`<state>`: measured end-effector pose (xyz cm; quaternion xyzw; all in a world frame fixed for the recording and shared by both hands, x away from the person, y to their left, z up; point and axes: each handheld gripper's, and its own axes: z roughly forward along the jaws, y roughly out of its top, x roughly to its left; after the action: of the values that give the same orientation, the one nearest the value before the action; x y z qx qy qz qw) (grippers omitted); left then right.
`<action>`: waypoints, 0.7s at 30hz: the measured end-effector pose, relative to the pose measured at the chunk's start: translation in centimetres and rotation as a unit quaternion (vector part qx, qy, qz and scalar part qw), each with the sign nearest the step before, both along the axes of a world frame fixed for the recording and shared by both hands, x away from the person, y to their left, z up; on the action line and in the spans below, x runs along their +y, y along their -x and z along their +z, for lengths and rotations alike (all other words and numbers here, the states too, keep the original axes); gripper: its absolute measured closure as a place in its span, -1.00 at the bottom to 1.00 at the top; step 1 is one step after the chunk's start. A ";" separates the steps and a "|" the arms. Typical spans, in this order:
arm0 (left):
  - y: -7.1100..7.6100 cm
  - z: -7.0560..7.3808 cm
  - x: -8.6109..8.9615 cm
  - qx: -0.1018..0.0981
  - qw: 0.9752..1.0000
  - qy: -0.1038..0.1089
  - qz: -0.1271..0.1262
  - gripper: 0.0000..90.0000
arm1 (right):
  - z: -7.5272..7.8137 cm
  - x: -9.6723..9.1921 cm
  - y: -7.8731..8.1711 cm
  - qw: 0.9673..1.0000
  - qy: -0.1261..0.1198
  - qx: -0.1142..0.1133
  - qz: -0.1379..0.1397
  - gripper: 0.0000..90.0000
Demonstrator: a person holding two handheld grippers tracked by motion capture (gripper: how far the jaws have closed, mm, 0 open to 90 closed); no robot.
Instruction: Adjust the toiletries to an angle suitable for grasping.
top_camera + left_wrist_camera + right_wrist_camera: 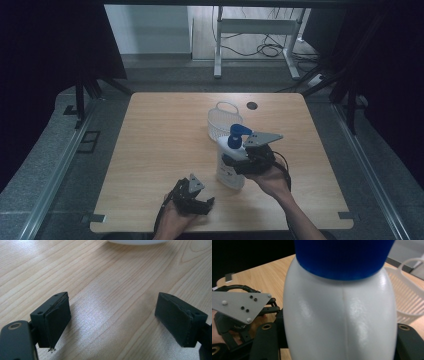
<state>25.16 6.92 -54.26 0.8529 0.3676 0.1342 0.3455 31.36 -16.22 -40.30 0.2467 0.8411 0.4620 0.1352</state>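
Bottle [230, 167] with blue pump stands at frame centre on bench [160, 150], clamped in right hand-held gripper [239, 161]; left hand-held gripper [197, 204] idles wide, empty, lower left. Should lift straight, keep upright, clear the basket [223, 120] rim before lowering.

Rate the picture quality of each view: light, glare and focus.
High view: table evenly lit, surroundings very dark, all fairly sharp. Left gripper view: a soft sheen on the wood between the open jaws, far edge blurred. Right gripper view: pump bottle very close, window-like glare on its white body, blue collar soft, basket slightly blurred.
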 end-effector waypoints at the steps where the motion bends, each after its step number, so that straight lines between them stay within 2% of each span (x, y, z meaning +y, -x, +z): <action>1: 0.0 0.0 0.0 0.000 1.000 0.000 0.000 -0.72 | 0.0 0.0 -0.1 1.000 -0.002 0.001 0.003 -0.16; 5: 0.0 0.0 0.0 0.000 1.000 -0.001 -0.002 -0.72 | 0.3 -0.2 -0.5 1.000 -0.003 0.000 0.016 -0.16; 16: 0.0 0.0 0.0 0.000 1.000 -0.002 -0.003 -0.72 | 1.9 -0.9 -1.9 0.999 -0.017 -0.001 0.027 -0.16; 21: 0.0 0.0 0.0 0.000 1.000 -0.002 -0.004 -0.72 | 2.7 -1.2 -2.5 0.999 -0.017 -0.008 0.032 -0.16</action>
<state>25.20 6.95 -54.25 0.8549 0.3642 0.1338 0.3443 33.89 -17.40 -37.60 0.2179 0.8394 0.4825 0.1230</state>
